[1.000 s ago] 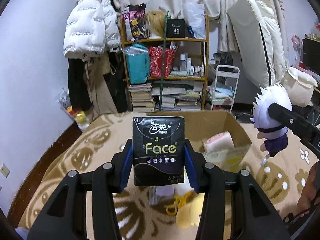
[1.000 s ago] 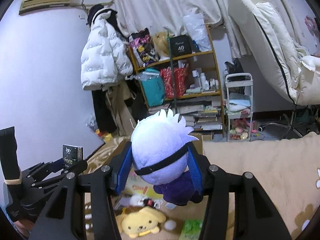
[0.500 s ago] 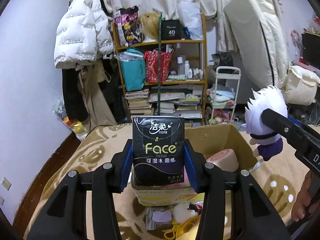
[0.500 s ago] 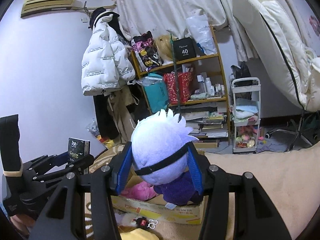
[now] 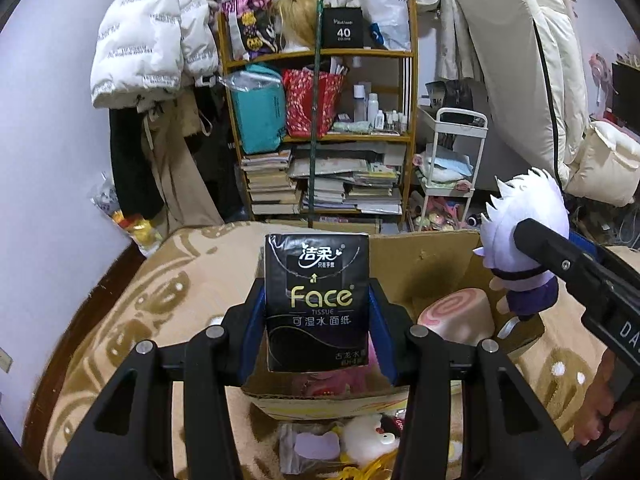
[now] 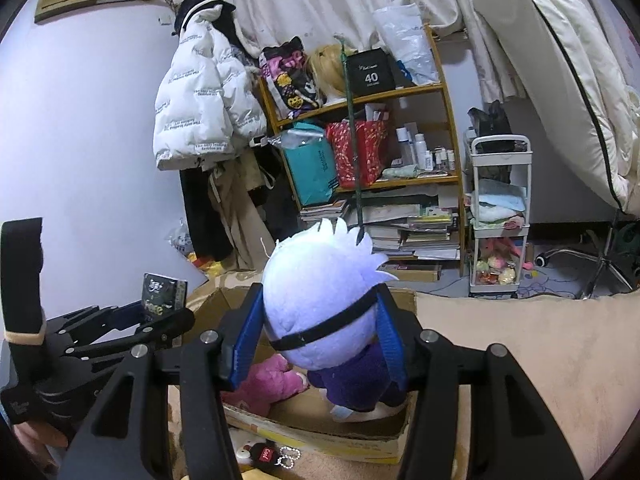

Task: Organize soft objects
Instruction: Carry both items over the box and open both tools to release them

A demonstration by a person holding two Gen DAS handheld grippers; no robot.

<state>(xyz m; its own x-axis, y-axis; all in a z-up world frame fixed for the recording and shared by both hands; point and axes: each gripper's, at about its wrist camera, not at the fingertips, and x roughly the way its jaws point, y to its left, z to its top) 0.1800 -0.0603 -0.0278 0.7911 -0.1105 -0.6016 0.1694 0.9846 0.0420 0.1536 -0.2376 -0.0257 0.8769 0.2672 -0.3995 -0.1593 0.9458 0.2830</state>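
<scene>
The open cardboard box on the blanket holds a swirl-roll cushion and a pink plush. The left gripper pinches an upright tissue pack above the box's near edge. The right gripper pinches a white-haired doll over the box's right side. Both have come forward over the box since a second ago, when loose toys on the blanket lay below them.

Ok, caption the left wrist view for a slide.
Left gripper holds a black tissue pack above the cardboard box; right gripper carries a white-haired plush doll.
</scene>
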